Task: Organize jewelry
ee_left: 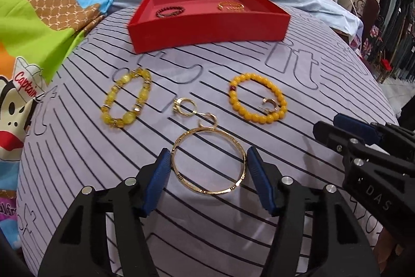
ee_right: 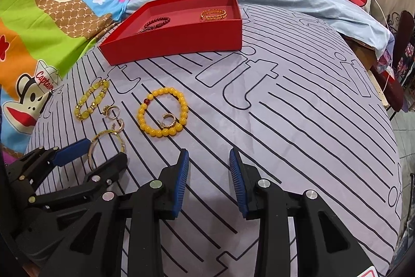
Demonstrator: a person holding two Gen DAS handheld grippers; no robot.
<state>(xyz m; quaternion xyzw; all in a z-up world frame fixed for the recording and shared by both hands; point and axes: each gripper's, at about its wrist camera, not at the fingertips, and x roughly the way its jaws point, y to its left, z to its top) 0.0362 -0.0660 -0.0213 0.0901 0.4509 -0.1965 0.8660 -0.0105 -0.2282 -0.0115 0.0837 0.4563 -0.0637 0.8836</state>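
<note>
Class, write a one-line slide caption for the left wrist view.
Open left gripper straddles a gold bangle on the striped sheet, red tray beyond.

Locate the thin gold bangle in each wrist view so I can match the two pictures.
Left wrist view: the gold bangle lies low in the centre, between the open fingers of the left gripper.
Right wrist view: the same bangle sits at lower left, partly hidden by the left gripper's fingers.
Shared landmark: the red tray lies beyond it in both views.
</note>
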